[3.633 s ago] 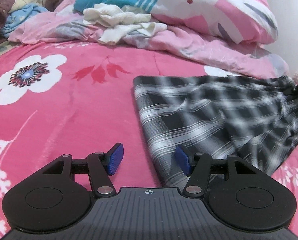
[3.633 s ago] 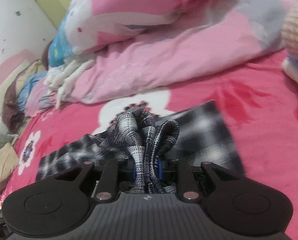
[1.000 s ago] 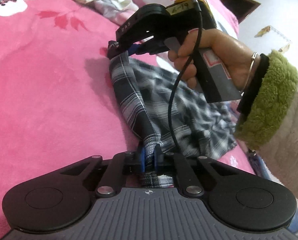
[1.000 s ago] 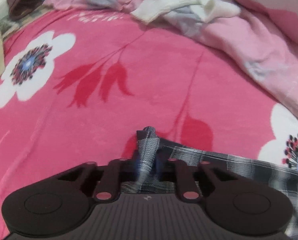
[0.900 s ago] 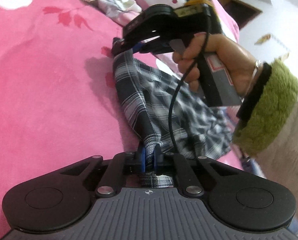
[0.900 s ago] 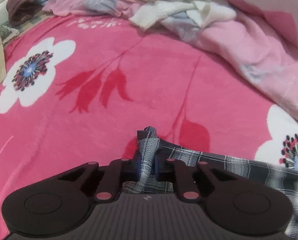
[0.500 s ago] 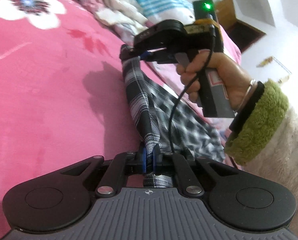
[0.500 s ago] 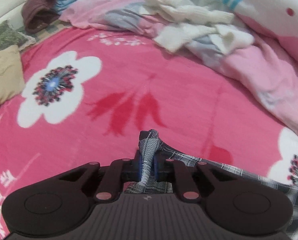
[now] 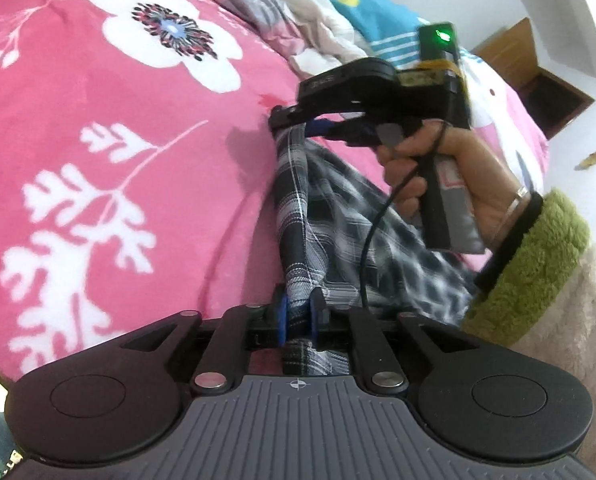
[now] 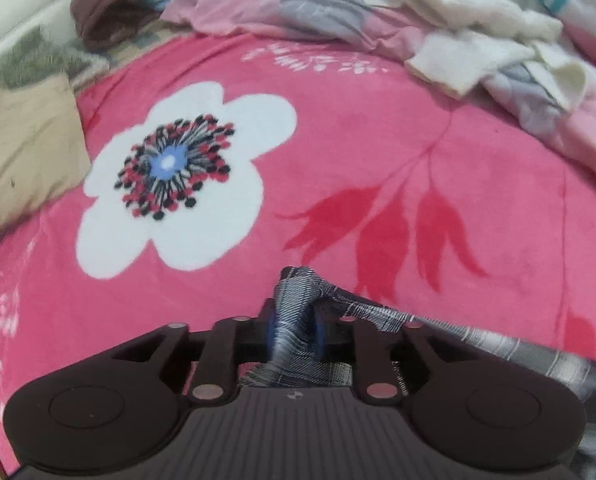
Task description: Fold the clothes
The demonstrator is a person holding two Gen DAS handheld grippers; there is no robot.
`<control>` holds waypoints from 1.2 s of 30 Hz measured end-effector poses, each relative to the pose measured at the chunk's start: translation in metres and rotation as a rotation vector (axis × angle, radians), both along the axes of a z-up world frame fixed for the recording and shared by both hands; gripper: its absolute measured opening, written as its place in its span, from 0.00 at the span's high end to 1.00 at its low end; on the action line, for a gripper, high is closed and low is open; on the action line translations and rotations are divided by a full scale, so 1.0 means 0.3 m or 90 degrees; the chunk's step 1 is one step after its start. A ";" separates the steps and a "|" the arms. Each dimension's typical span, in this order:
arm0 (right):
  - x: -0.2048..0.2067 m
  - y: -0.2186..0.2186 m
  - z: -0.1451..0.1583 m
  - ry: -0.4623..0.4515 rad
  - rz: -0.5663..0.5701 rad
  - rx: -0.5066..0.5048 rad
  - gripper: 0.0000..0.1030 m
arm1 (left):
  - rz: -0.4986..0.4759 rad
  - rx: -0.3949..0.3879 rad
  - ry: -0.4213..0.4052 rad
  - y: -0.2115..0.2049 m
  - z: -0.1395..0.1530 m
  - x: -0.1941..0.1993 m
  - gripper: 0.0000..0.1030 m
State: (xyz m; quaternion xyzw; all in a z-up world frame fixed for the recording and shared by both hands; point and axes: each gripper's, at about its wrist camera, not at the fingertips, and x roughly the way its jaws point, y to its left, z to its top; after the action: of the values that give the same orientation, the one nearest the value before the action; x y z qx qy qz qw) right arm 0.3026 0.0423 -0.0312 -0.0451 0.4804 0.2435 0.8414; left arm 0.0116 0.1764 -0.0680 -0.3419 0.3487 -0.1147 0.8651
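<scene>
Both grippers pinching the shirt
Left gripper point(image 9: 298, 316) and right gripper point(image 10: 294, 330) jaws clamped tight on the black-and-white plaid cloth point(image 9: 318, 216), stretched between them.

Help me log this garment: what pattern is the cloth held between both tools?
Black, grey and white plaid, clearest in the left wrist view on the cloth.
</scene>
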 end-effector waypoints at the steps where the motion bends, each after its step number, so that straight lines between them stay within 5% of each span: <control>1: -0.007 -0.026 0.018 -0.005 -0.004 0.016 0.65 | 0.002 0.003 -0.004 0.001 0.008 -0.003 0.83; 4: -0.069 -0.163 0.105 -0.025 -0.021 0.065 0.60 | 0.011 0.013 -0.026 -0.004 0.030 -0.006 0.65; 10: -0.306 -0.558 0.330 -0.083 -0.069 0.152 0.59 | 0.001 0.029 -0.065 -0.067 0.071 0.017 0.62; 16: -0.624 -0.913 0.461 -0.151 -0.127 0.157 0.59 | -0.067 0.013 -0.100 -0.174 0.129 0.038 0.61; 19: -0.732 -0.997 0.444 -0.167 -0.142 0.136 0.59 | -0.088 0.035 -0.122 -0.217 0.168 0.023 0.61; 23: -0.784 -1.022 0.365 -0.164 -0.129 0.142 0.59 | -0.037 0.122 -0.120 -0.196 0.182 -0.040 0.61; 32: -0.721 -0.920 0.102 -0.156 -0.073 0.116 0.63 | -0.055 0.158 -0.089 -0.222 0.146 -0.034 0.61; 36: -0.719 -1.035 0.065 -0.163 -0.141 0.122 0.63 | -0.044 0.177 -0.058 -0.233 0.105 -0.012 0.61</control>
State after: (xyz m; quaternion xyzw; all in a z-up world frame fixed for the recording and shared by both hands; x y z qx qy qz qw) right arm 0.0868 -0.2683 -0.0116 0.0576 0.3459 0.1866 0.9177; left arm 0.0081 0.1064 -0.0367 -0.2013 0.3331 -0.1104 0.9145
